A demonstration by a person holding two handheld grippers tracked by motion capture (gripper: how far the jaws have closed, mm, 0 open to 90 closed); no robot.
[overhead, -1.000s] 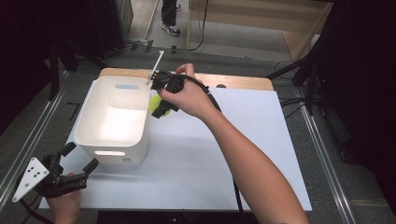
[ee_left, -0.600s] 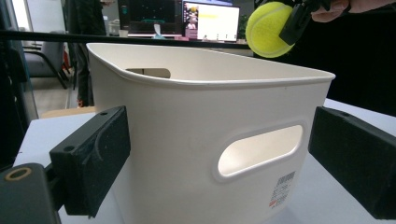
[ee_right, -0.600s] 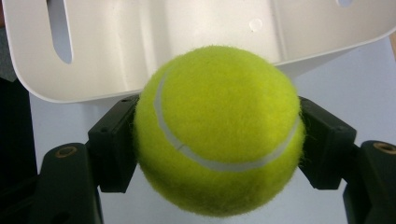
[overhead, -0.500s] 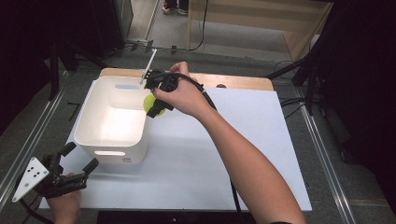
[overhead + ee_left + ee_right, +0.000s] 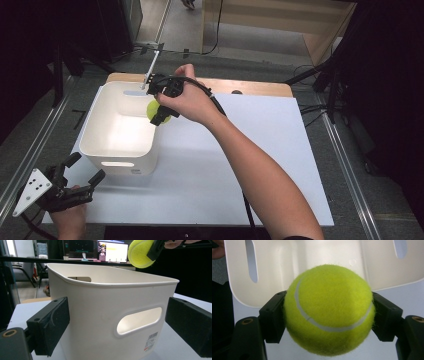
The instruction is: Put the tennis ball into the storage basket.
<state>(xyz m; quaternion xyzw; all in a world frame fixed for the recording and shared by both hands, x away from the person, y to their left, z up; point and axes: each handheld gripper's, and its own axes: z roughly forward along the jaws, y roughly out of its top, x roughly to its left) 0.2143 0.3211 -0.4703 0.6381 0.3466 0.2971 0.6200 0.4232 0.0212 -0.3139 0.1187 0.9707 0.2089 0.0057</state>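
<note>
The right gripper (image 5: 161,111) is clamped on the tennis ball (image 5: 329,308), 1 black jaw pressing each side so the ball sits squeezed between them and cannot roll out. It hangs just over the near right rim of the white bin (image 5: 118,150), with the bin's open inside directly beyond the jaws, which reads as lining up for a drop rather than a toss. In the left gripper view the ball (image 5: 140,253) sits high above the bin wall (image 5: 105,315), clear of the rim, so there looks to be room to carry it inward before letting go. The left gripper (image 5: 80,181) rests low at the counter (image 5: 260,165) edge, its 2 jaws spread wide and holding nothing, pointed at the bin's handle slot (image 5: 138,320), just in front of it, probably parked there to steady the bin if needed.
</note>
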